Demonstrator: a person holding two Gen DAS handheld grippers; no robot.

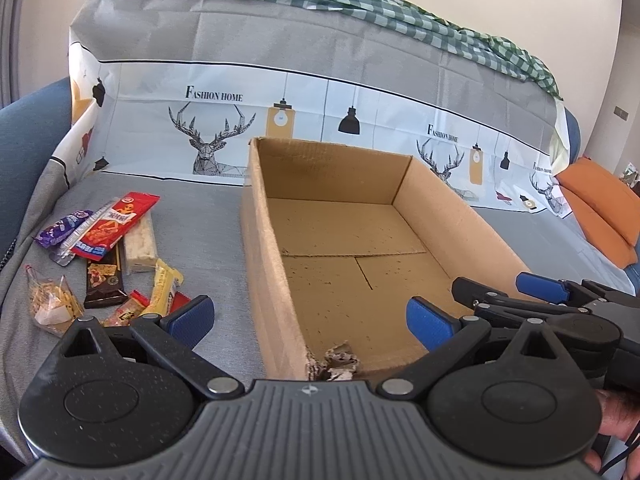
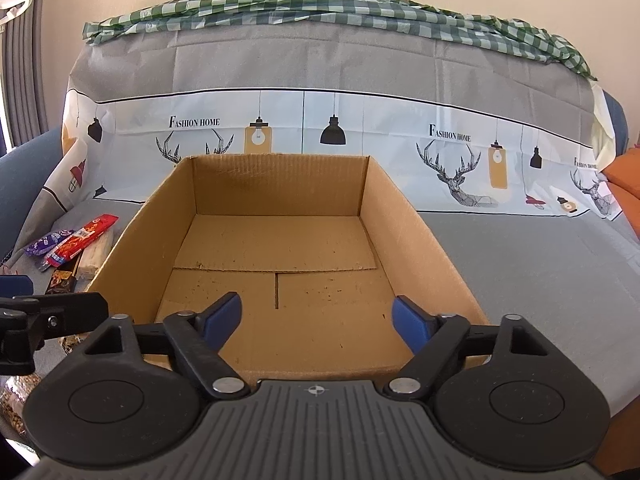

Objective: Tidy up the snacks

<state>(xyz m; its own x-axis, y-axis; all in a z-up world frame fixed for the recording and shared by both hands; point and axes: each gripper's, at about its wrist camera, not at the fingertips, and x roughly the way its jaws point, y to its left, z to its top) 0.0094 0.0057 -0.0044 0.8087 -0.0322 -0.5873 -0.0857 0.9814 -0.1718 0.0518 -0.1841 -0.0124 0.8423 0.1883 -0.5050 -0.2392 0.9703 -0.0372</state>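
Clearly the snacks [image 1: 108, 256] lie in a loose heap on the sofa seat [image 1: 208, 240], left of the empty box [image 1: 272, 264], most bars running lengthwise away from me. My left claw [image 1: 310, 316] is the nearer one, jaws wide with nothing between them, straddling the box's left wall, so I judge it must swing left. My right claw [image 2: 318, 316] hangs over the box's near edge, open and empty. Only the left view shows the whole heap; the right catches just its far end.
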